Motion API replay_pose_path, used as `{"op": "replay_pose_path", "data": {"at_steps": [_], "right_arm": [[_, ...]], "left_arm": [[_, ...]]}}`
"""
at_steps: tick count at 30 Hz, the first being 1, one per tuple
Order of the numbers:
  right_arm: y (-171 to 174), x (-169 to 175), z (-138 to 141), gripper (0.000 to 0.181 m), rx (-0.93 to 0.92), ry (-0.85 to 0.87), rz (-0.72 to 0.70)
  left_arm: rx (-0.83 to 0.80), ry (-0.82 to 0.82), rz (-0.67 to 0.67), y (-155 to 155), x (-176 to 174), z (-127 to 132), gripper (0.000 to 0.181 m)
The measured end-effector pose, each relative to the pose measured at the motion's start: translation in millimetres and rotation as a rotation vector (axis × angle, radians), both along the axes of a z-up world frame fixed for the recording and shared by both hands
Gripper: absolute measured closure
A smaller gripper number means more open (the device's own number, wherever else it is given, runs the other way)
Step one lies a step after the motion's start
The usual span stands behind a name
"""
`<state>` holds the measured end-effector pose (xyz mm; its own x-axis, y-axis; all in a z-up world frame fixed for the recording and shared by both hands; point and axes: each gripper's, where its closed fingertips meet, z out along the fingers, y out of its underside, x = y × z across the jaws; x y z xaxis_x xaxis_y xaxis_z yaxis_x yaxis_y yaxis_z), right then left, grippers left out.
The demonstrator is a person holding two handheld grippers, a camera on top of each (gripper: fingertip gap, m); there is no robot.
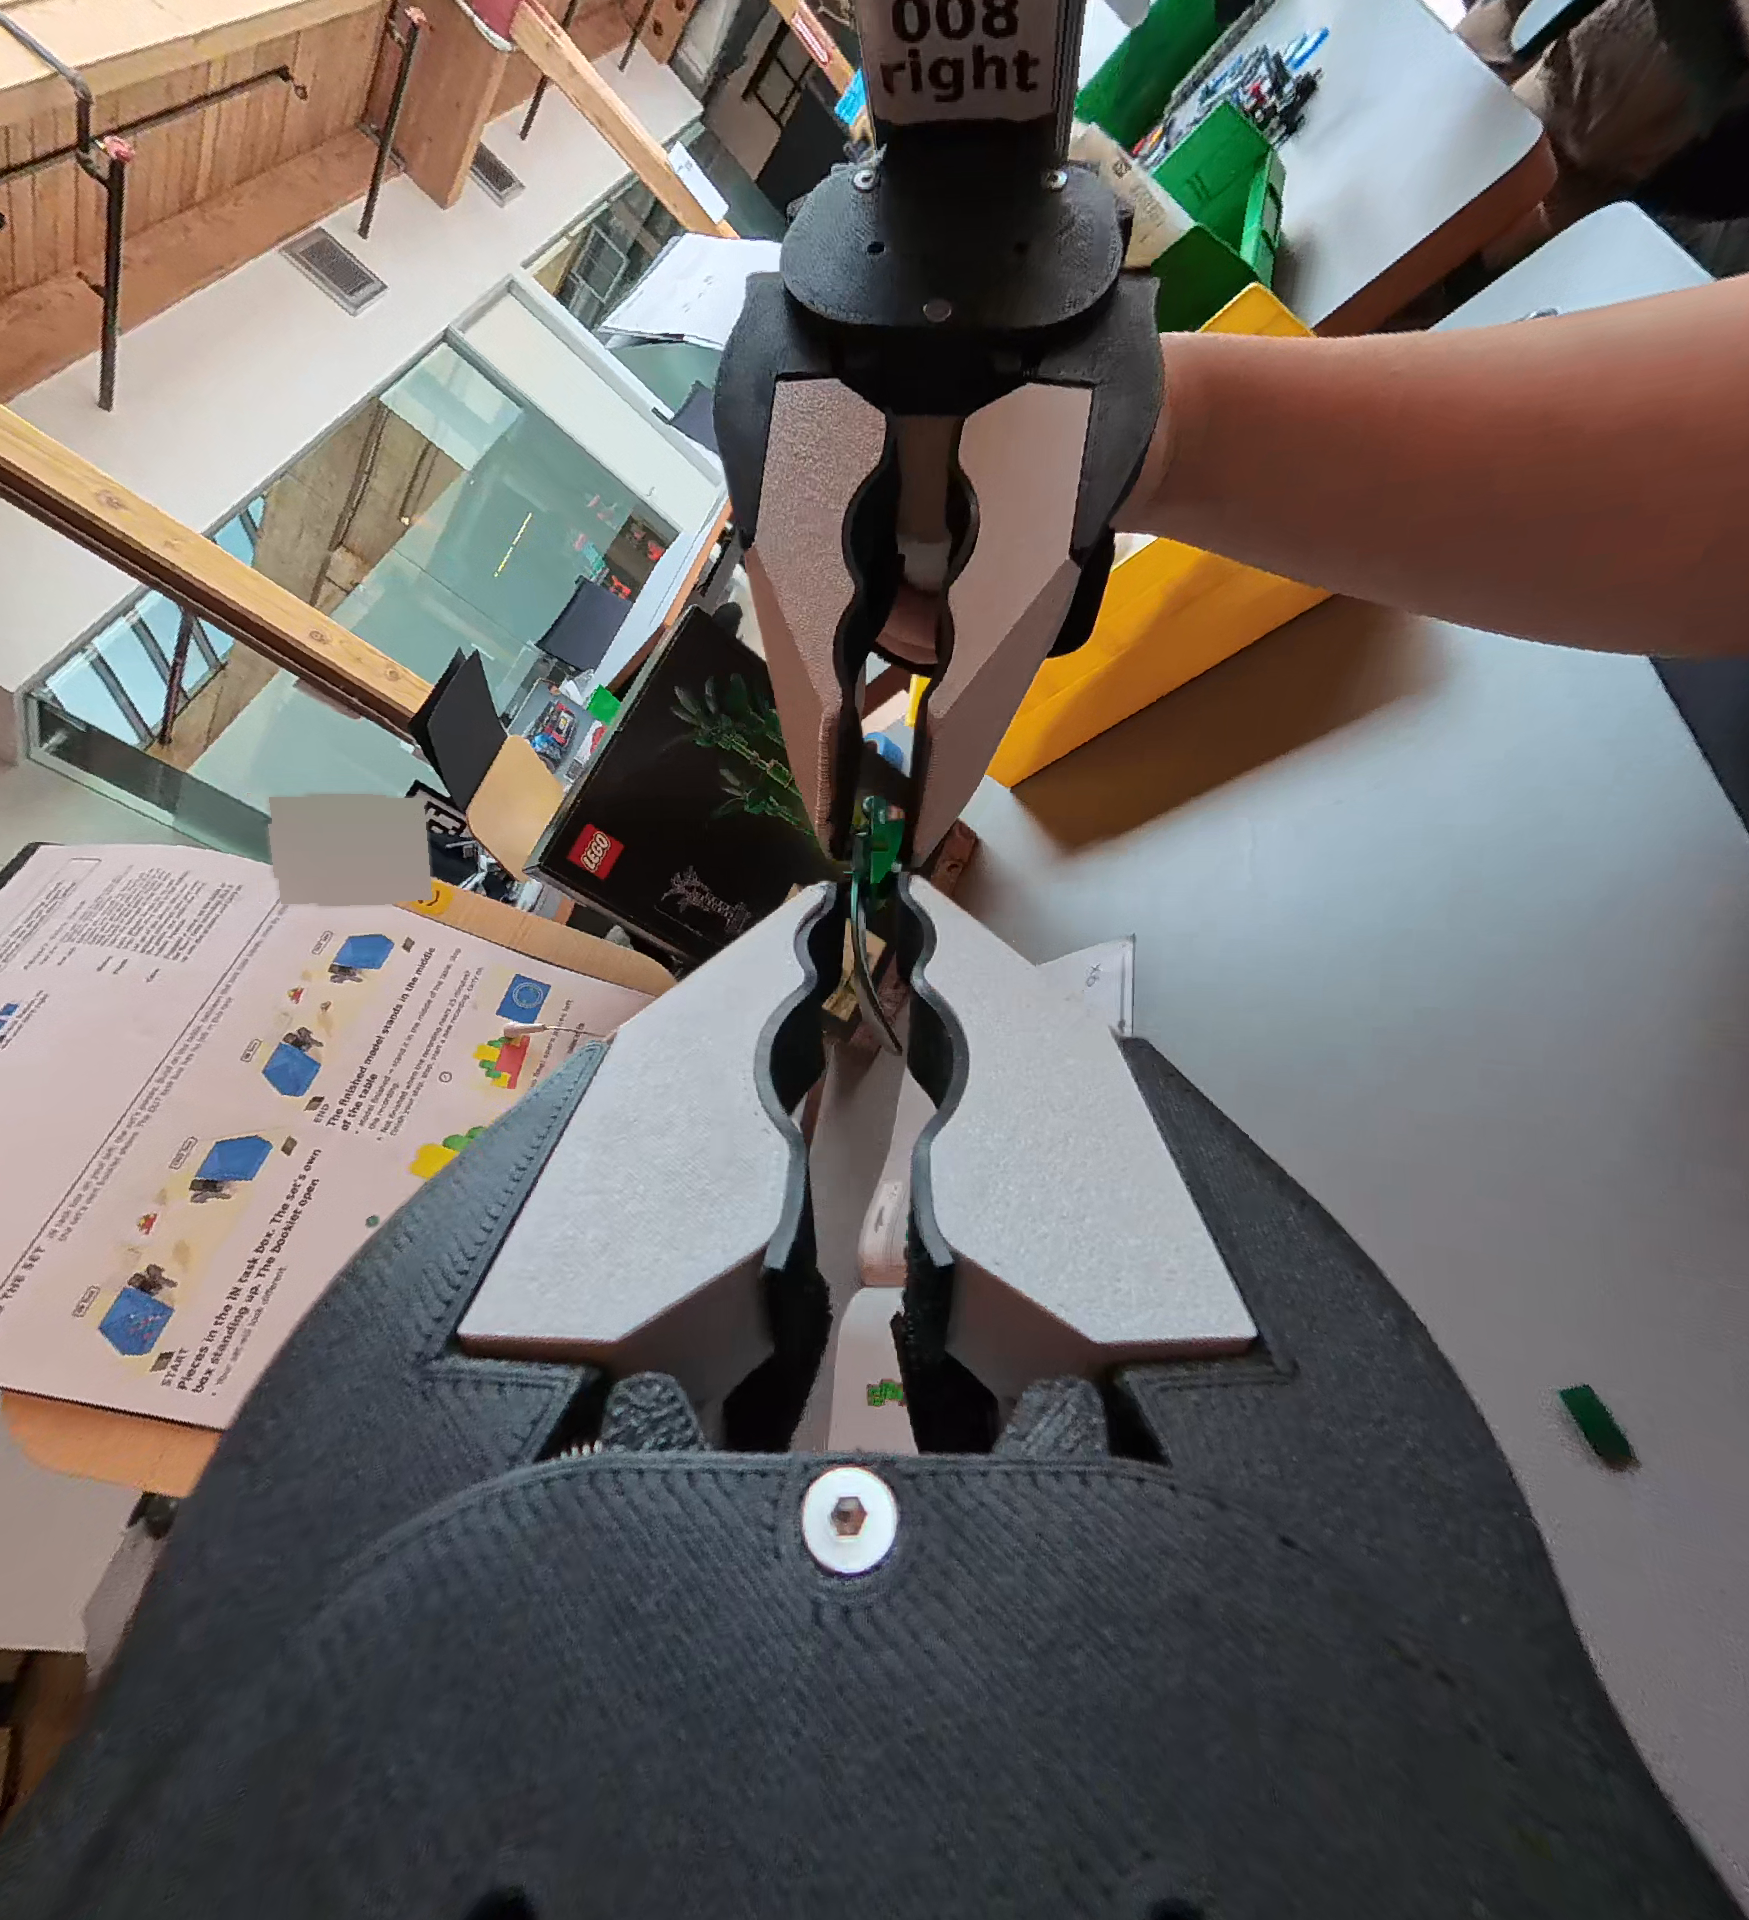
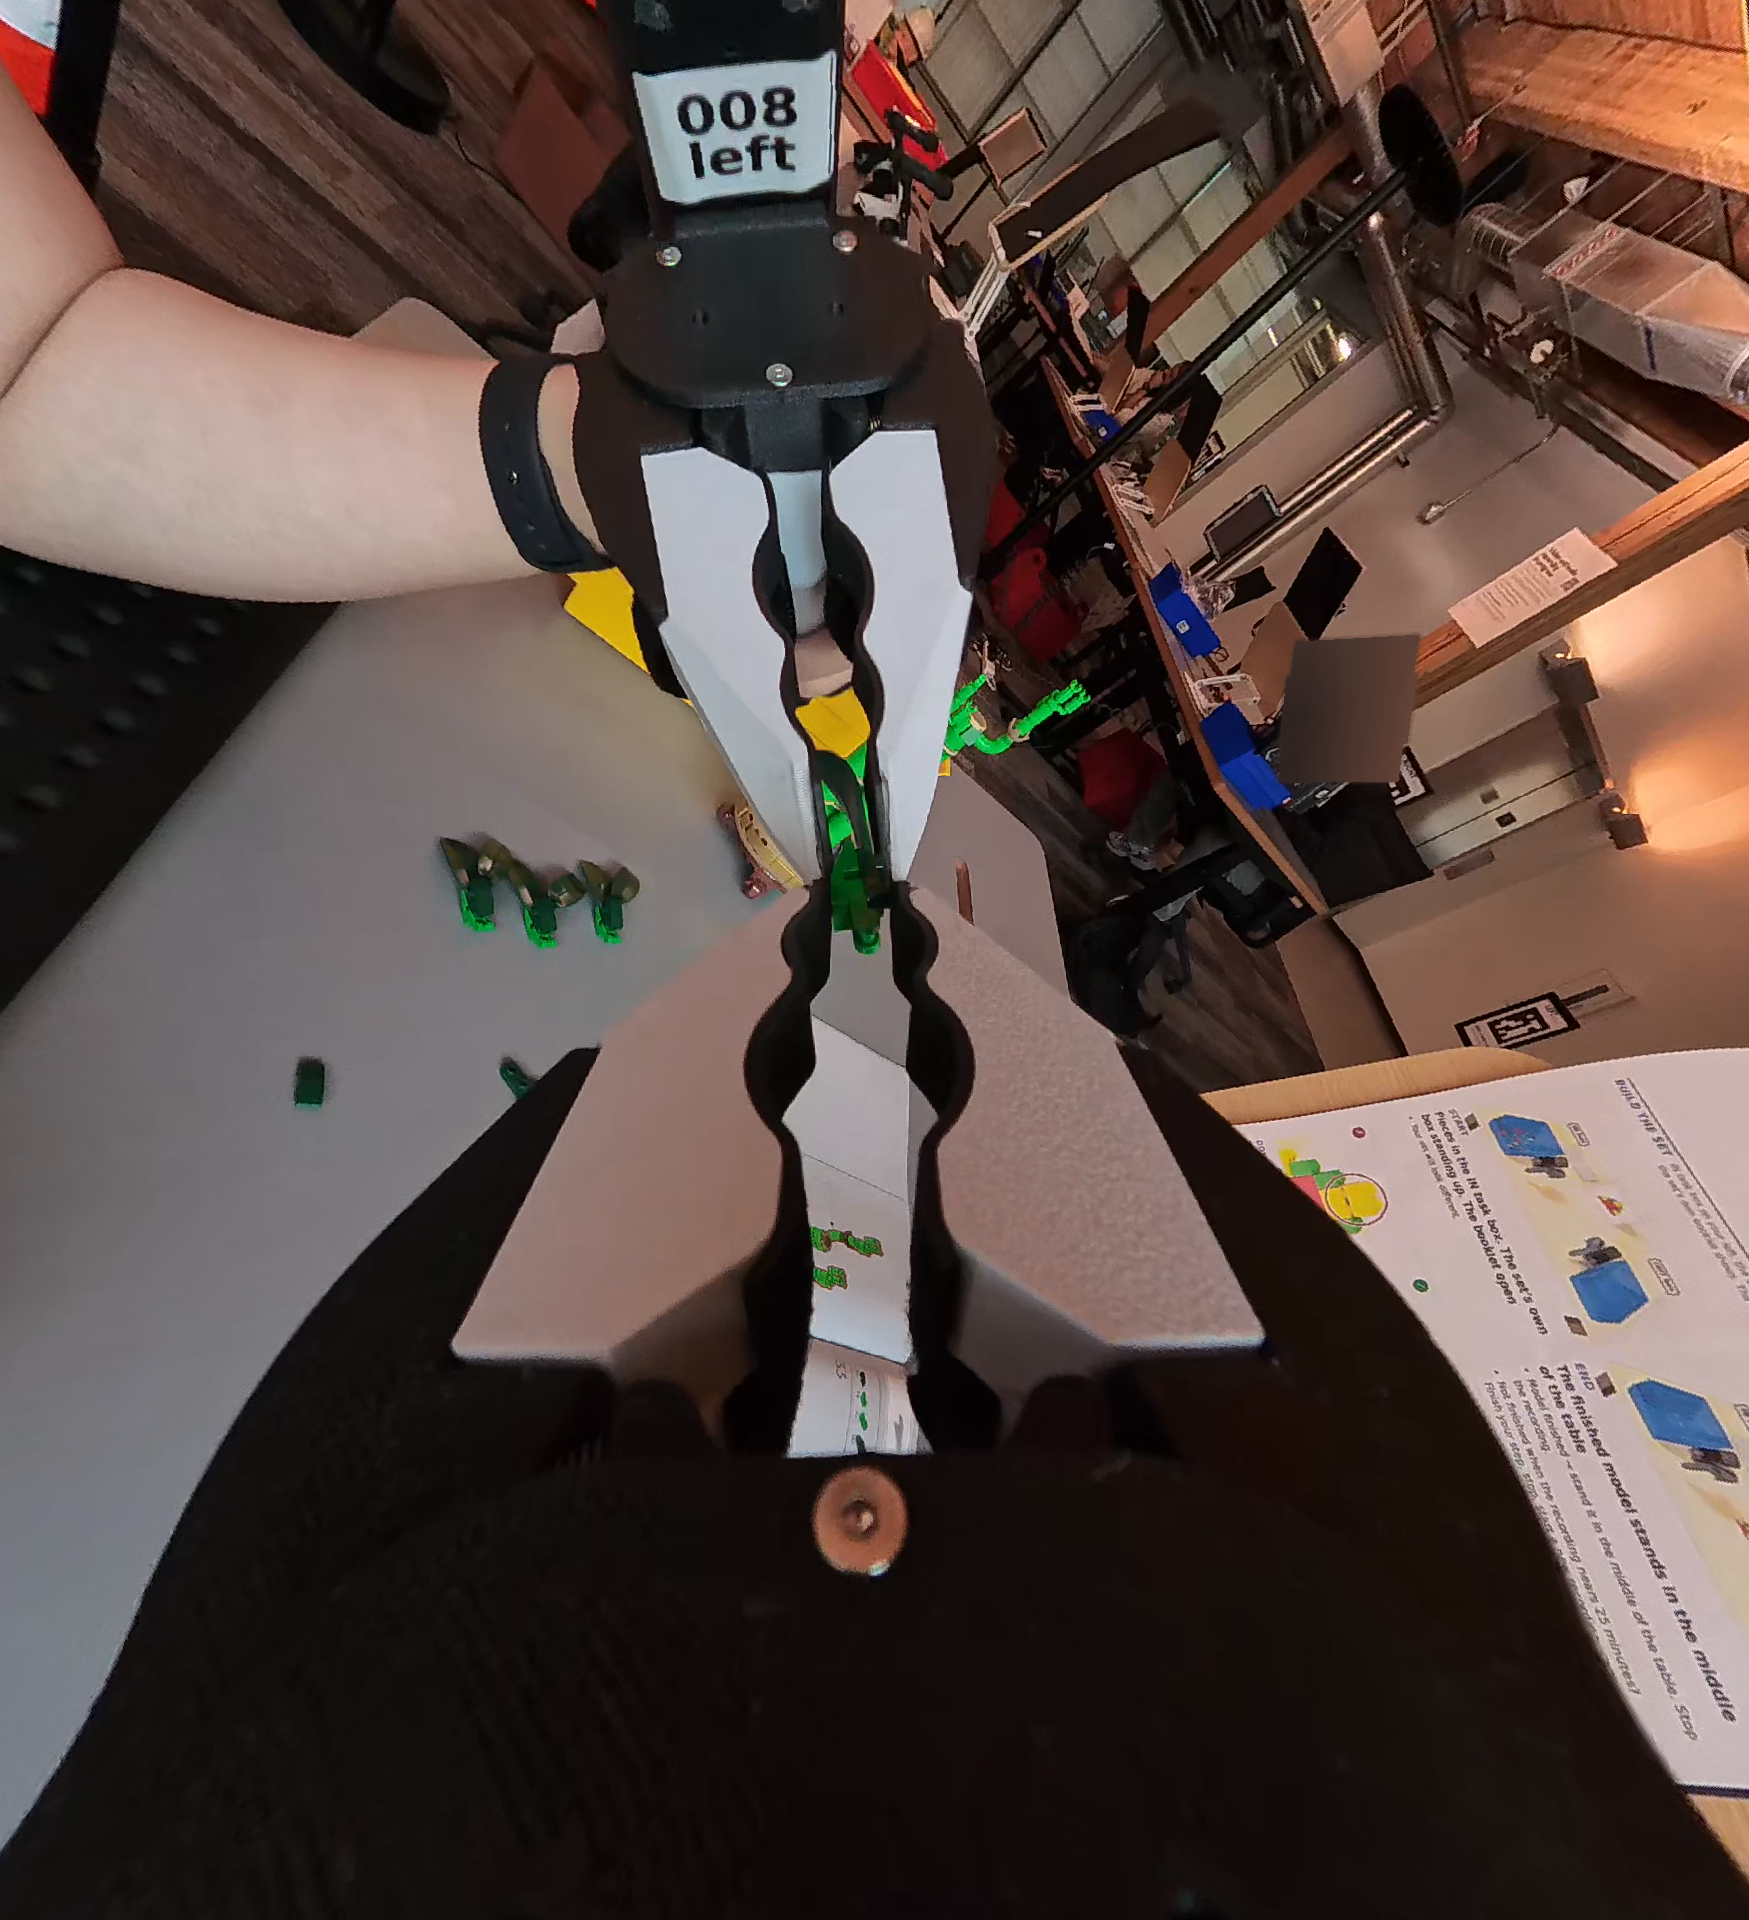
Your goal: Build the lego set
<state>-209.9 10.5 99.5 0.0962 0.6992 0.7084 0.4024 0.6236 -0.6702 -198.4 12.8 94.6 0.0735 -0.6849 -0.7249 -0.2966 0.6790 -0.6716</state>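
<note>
Two grippers meeting tip-to-tip; three green leaf assemblies lying on table, plus two loose green pcs; one instruction sheet; one black set box standing.

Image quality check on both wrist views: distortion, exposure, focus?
Left wrist view: strong fisheye bend on the table edge, even daylight, green piece between the tips sharp. Right wrist view: same bend, own gripper body underexposed, warm glare on the far wall, loose green pieces sharp.
</note>
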Motion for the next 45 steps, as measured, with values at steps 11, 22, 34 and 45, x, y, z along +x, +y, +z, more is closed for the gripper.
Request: {"op": "replay_pose_path", "data": {"at_steps": [11,22,34,45], "right_arm": [[2,-1,-3,0.172,0.002,-0.004,0.003],[4,-2,-13,0.172,0.007,-0.068,-0.015],[3,-3,-10,0.173,0.03,-0.093,-0.048],[9,-2,-12,0.172,0.058,-0.156,-0.136]], "left_arm": [[0.028,0.032,0.032,2,-2,-3,0.175],[0.053,0.078,0.028,2,-3,-11,0.175],[0.069,0.093,0.048,1,-4,-10,0.176],[0.11,0.103,0.089,7,-4,-11,0.175]]}}
